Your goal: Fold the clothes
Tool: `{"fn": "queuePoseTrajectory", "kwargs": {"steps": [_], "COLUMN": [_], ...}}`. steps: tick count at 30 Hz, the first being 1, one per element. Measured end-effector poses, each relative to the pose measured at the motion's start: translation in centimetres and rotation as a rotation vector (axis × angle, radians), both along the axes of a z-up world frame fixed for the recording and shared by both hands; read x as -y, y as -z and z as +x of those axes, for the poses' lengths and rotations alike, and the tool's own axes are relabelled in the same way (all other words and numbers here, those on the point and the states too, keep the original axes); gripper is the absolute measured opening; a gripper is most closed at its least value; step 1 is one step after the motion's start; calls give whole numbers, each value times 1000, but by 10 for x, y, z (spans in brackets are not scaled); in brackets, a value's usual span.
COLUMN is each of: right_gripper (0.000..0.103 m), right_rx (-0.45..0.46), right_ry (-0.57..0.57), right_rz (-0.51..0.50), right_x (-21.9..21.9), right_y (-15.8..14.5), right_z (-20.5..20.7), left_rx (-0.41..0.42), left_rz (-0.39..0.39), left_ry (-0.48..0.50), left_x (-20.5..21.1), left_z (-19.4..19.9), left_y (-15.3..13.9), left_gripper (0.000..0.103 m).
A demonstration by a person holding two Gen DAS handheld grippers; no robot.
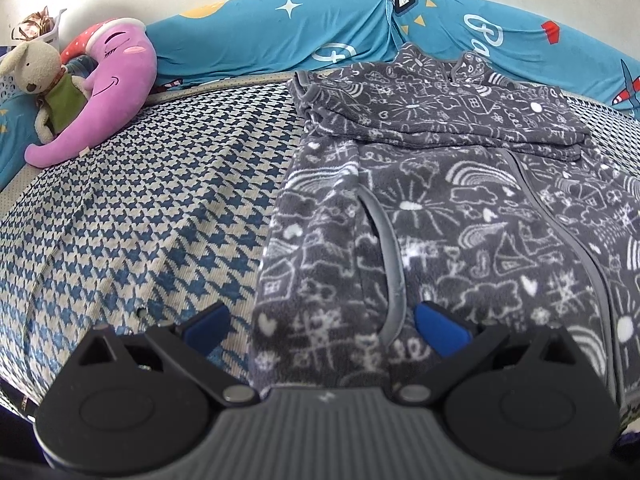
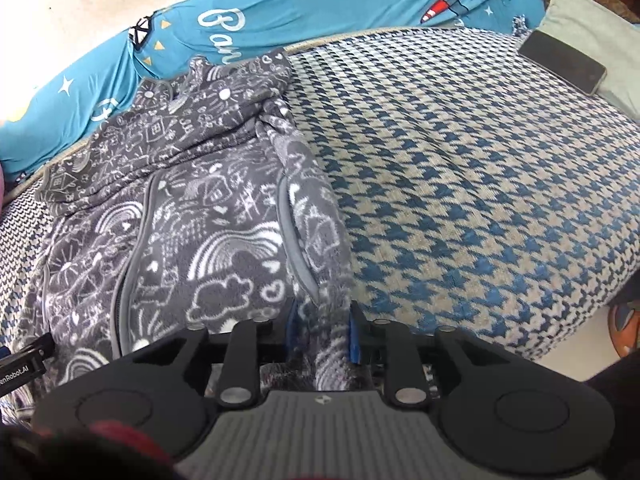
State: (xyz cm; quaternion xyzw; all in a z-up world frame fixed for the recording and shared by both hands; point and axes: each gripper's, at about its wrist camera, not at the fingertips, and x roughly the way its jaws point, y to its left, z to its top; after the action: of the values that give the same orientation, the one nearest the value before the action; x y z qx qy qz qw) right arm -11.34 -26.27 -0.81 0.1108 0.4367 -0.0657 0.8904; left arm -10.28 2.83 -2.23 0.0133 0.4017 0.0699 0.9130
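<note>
Nearest the lens in the right wrist view, the right gripper (image 2: 322, 334) stands with its jaws narrow and a bunched ridge of the dark grey fleece garment with white doodle print (image 2: 208, 240) between the blue pads (image 2: 353, 338); the pads appear to press on the fabric, so the grip is judged closed on the garment's lower right edge. In the left wrist view, the left gripper (image 1: 322, 322) stands wide, one blue pad over the blue-and-cream houndstooth bed cover (image 1: 140, 216) at lower left of the frame, the other over the fleece at lower centre; nothing is pinched between them. The garment lies flat on the bed cover, filling the right half of the left wrist view and the left half of the right wrist view, with its upper part already laid over in layers toward the top of the frame, close to the turquoise printed sheet (image 1: 256, 36) along the wall. A grey bound seam (image 1: 390, 248) curves down the panel just above the left gripper. Handling judgement: the fleece is light, soft and limp, offers no stiffness, and will sag and bunch wherever it is unsupported; the napped surface should resist slipping in the pads. Take hold at the hem corners or at the bound seam, where the layers are thickest, and lift both sides evenly. A purple plush toy (image 1: 116, 88) lies at upper left, well apart; a dark phone (image 2: 564, 65) lies at upper right, well apart.
</note>
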Motion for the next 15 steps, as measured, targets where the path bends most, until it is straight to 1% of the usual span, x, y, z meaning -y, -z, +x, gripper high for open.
{"fn": "queuePoseTrajectory", "kwargs": {"steps": [10, 15], "right_gripper": [26, 26], "right_rx": [-9, 5], "right_ry": [0, 7], "right_rz": [6, 21], "right_x": [2, 5], "right_y": [0, -3], "right_z": [-9, -15], "left_rx": [-13, -19], "left_rz": [-8, -6], "left_ry": [-5, 3], "left_x": [1, 1], "left_z": [-7, -14], "left_y": [0, -1], "left_gripper": [103, 103]}}
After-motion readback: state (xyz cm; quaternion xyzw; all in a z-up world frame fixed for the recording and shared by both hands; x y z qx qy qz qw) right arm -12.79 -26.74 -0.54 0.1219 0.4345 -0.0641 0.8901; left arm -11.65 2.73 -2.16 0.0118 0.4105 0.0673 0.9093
